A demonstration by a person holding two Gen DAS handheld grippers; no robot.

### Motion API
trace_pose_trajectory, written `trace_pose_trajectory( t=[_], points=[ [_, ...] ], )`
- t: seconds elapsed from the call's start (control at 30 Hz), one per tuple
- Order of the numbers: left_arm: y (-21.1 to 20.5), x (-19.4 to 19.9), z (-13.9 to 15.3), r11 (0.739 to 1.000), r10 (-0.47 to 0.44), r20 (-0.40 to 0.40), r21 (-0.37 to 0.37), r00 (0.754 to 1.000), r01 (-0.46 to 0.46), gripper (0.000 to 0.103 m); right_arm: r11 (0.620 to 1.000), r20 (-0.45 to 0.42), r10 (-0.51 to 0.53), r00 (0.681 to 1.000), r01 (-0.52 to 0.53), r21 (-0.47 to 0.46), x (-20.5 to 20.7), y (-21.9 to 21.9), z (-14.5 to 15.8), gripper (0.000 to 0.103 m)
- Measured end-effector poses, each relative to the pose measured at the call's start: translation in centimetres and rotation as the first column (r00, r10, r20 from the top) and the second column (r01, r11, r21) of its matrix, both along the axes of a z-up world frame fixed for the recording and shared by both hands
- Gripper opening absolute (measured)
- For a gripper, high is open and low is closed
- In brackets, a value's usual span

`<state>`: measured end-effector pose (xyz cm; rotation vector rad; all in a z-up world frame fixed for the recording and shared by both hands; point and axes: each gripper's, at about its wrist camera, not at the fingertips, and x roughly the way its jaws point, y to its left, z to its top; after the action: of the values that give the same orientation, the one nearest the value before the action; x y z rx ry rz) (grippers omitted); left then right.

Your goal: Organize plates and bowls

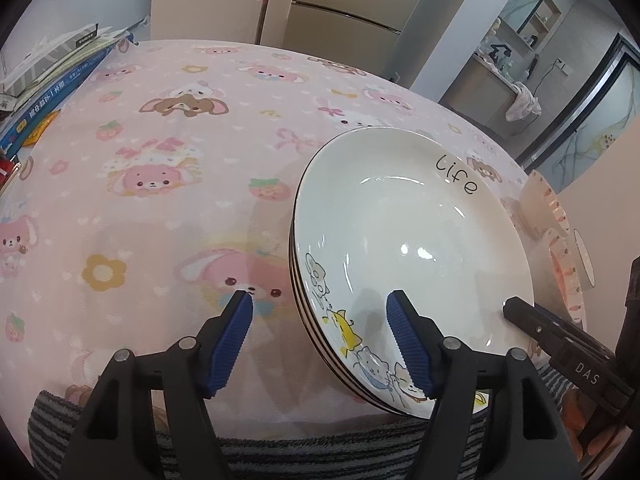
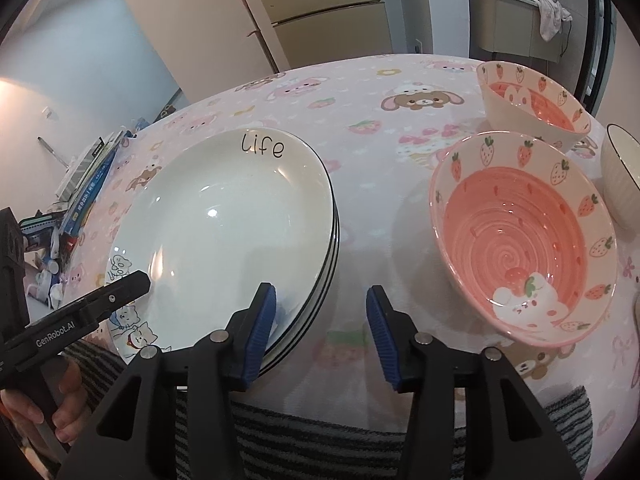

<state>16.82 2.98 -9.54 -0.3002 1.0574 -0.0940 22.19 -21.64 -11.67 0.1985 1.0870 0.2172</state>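
Observation:
A stack of three white plates [image 1: 408,232] [image 2: 224,232], marked "life" with cartoon cats, lies on the pink cartoon tablecloth [image 1: 160,184]. My left gripper [image 1: 320,312] is open astride the stack's left rim, one blue pad over the top plate and one over the cloth, neither pressing. My right gripper [image 2: 320,300] is open at the stack's right rim, its left pad above the plate edge. A pink strawberry bowl [image 2: 520,240] stands right of the plates, a second one [image 2: 532,96] behind it, and a white bowl [image 2: 620,176] at the right edge.
Books and boxes [image 1: 52,80] are piled at the table's far left. A striped grey cloth [image 2: 320,452] hangs along the near edge. A person's hand [image 2: 60,404] holds the left gripper's handle. Cabinets and a counter stand beyond the table.

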Motion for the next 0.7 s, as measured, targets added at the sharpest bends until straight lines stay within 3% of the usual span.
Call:
trace_pose_trajectory(
  t=[0.27,0.47,0.6,0.7],
  points=[
    [0.0,0.0,-0.1,1.0,-0.015,-0.007,-0.02,1.0,0.015,0.072,1.0,-0.004,0.002,1.0,-0.002,0.005,-0.2,0.0,0.1,0.046],
    [-0.1,-0.4,0.7,1.0,-0.012,0.039,0.007,0.999,0.012,0.072,1.0,-0.002,0.001,1.0,-0.001,0.006,-0.3,-0.1,0.3,0.045],
    [-0.4,-1.3,2.3,1.0,0.004,0.062,0.026,0.998,-0.006,0.072,1.0,0.016,-0.018,1.0,0.018,-0.014,-0.8,0.0,1.0,0.046],
    [-1.5,-3.4,5.3,0.994,-0.025,0.159,0.105,0.987,0.009,0.072,1.0,0.005,-0.005,1.0,0.005,-0.003,-1.3,0.0,1.5,0.046]
  ],
)
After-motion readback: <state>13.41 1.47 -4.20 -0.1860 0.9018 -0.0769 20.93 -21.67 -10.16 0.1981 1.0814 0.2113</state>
